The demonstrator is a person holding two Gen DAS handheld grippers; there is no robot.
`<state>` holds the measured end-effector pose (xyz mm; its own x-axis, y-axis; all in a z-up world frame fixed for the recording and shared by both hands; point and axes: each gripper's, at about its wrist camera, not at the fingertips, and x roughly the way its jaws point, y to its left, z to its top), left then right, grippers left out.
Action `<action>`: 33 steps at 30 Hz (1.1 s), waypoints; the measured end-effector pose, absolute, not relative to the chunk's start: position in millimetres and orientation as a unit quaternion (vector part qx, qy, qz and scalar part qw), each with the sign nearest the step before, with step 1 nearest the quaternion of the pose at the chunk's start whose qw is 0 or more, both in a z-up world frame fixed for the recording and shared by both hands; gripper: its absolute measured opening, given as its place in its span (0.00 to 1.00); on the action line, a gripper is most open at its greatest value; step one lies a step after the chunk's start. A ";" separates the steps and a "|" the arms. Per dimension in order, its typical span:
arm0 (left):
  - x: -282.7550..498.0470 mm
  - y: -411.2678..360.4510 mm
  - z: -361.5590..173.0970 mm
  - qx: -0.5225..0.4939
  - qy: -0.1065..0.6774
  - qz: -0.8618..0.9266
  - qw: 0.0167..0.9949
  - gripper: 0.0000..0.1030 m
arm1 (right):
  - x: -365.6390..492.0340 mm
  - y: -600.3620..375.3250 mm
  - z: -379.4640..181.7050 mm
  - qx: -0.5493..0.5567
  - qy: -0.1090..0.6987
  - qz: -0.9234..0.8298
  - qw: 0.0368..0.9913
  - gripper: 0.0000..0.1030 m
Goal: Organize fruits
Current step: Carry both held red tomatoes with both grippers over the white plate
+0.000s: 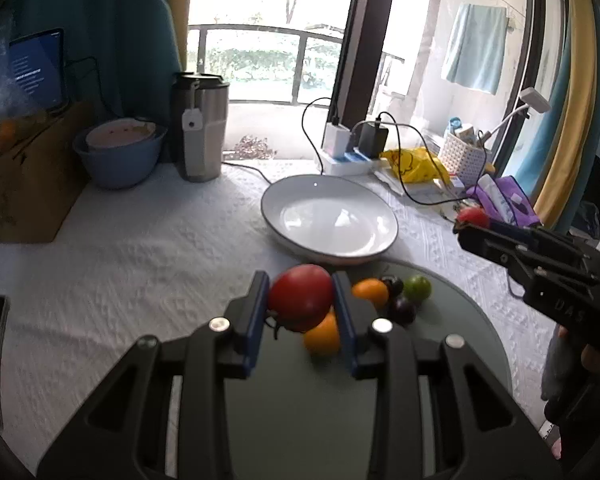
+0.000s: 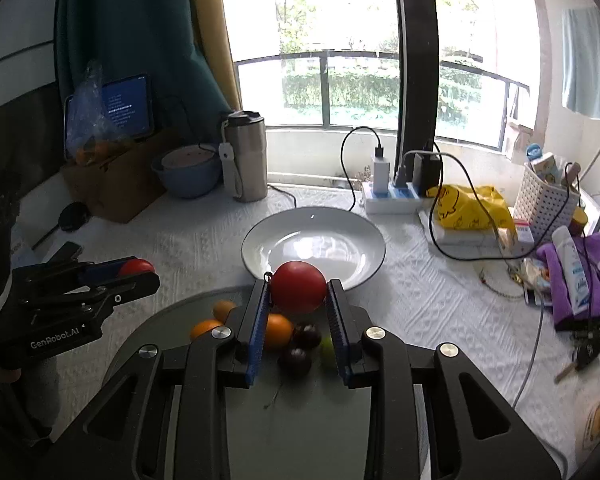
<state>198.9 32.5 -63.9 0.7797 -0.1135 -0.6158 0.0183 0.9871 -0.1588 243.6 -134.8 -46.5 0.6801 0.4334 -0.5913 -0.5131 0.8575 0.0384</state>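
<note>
In the left wrist view my left gripper [image 1: 300, 285] is shut on a red tomato [image 1: 300, 300], held above a dark green round board [image 1: 452, 320]. On that board lie an orange tomato [image 1: 370, 292], another orange one [image 1: 322, 336], two dark purple ones [image 1: 402, 310] and a green one [image 1: 418, 288]. My right gripper [image 2: 298, 287] is shut on a second red tomato [image 2: 298, 280], in front of the near rim of the white plate [image 2: 260, 248], which is empty. Each gripper also shows in the other's view: the right gripper [image 1: 466, 226] and the left gripper [image 2: 144, 272], both gripping red fruit.
Behind the white plate [image 1: 272, 204] stand a steel tumbler [image 1: 200, 128], a blue bowl [image 1: 118, 160] and a power strip with chargers and cables [image 1: 348, 156]. A yellow bag [image 2: 470, 204], white basket [image 2: 544, 196] and purple cloth [image 2: 592, 280] crowd the right. A cardboard box [image 2: 116, 184] is at left.
</note>
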 end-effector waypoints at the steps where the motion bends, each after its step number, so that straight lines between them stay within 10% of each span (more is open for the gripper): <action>1: 203.5 33.0 -63.1 -0.072 0.330 -0.037 0.940 0.32 | 246.6 -135.2 -46.0 -0.065 0.304 0.259 0.915 0.30; 33: 364.7 53.6 -113.1 -0.100 0.389 -0.074 0.913 0.32 | 400.0 -85.0 -92.8 -0.030 0.384 0.274 0.881 0.30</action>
<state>364.7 53.6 -113.1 0.6869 -0.2141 -0.6945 0.0579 0.9687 -0.2413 400.0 -85.0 -92.8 0.5559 0.4593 -0.6928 -0.5057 0.8484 0.1566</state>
